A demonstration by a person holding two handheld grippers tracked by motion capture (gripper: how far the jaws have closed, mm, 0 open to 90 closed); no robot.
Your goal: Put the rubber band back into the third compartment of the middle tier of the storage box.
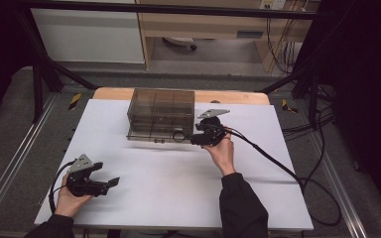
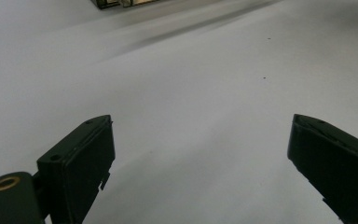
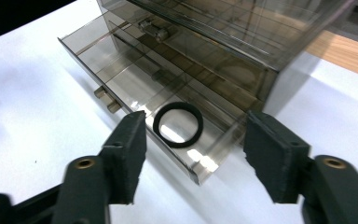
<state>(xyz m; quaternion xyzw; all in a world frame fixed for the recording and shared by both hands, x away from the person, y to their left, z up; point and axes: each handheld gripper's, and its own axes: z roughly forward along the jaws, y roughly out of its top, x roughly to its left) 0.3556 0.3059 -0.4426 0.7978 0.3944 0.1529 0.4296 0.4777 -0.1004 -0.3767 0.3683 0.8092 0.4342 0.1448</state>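
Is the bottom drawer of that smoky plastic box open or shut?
Open. The bottom drawer is pulled out in front of the box, with a black ring lying inside it near one end.

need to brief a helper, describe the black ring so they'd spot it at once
Find the smoky clear drawer unit at the far middle of the white table. Its bottom drawer is pulled open. The black ring lies flat inside, near the right gripper, the only round black thing there.

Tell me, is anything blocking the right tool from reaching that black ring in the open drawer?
Nothing visible does. The black ring lies flat in the pulled-out bottom drawer of the smoky clear box, open from above. The right tool hovers just before it, jaws apart. Only the drawer's low front wall sits between them.
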